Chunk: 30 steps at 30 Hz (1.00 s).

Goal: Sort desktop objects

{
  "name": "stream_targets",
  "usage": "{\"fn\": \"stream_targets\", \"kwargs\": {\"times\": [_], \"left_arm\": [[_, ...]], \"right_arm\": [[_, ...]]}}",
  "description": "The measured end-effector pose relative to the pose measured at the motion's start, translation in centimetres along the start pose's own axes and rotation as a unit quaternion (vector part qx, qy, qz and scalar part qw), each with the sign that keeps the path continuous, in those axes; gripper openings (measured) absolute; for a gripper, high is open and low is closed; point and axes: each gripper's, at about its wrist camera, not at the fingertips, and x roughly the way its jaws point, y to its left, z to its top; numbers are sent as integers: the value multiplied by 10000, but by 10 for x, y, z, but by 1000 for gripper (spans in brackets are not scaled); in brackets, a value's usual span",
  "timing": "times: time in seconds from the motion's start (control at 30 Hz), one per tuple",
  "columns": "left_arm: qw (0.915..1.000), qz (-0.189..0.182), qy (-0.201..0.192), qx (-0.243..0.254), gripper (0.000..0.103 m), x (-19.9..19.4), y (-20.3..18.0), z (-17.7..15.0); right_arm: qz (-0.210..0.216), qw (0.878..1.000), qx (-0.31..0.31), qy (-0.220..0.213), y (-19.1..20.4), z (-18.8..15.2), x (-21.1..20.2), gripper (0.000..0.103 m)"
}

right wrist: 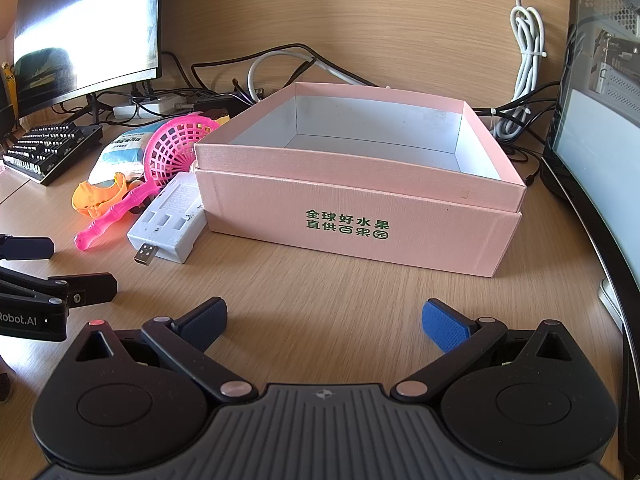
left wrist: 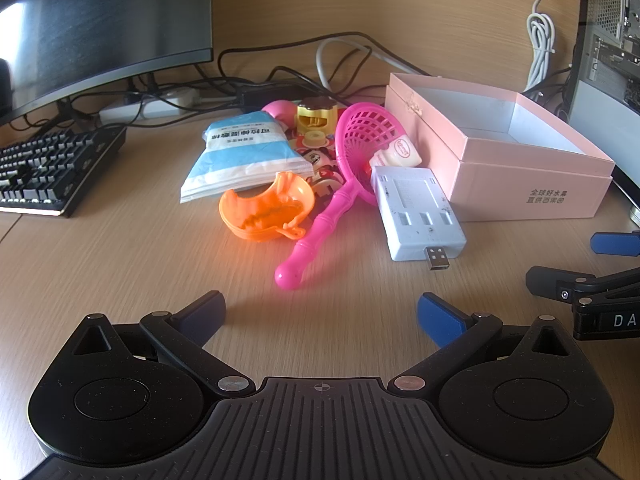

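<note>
We list the desk as it stands. Item one: a pink box (right wrist: 360, 216), open-topped, white inside, with nothing in it that we can see, sitting on the desk (left wrist: 120, 264) to the right of the clutter. Item two: the clutter itself, heaped just left of the box and touching its near corner. It holds a white USB adapter (left wrist: 420, 216) lying nearest the box with its plug toward us; a pink net scoop (left wrist: 340, 168) with its handle stretched across the wood; an orange toy shell (left wrist: 264, 212) beside that handle; a blue-and-white wipes pack (left wrist: 244, 156) behind the shell; a small white bottle (left wrist: 396, 154) tucked between scoop and box; a yellow toy (left wrist: 316, 118) at the back, partly hidden. Item three: our left gripper (left wrist: 320, 316), spread wide and bare, hanging over clear wood short of the scoop handle. Item four: our right gripper (right wrist: 324, 318), likewise wide apart with nothing in it, facing the box front. We judge sorting has not begun; nothing is lifted yet. The next move calls for lowering the left tongs over an outlying piece, the scoop handle or the adapter, closing squarely, then carrying it over the box rim.
</note>
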Motion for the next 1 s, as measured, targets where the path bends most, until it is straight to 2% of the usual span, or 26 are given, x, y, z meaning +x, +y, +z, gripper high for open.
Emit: {"fn": "stream_targets", "kwargs": {"times": [0.77,1.0], "left_arm": [[10000,-1,0,2,103,2,0,2],[10000,-4,0,0,103,3,1,2]], "right_arm": [[1,10000,1,1,0,-1,-2,103],[376,9988,-300,7,-6,-11,-13,103]]}}
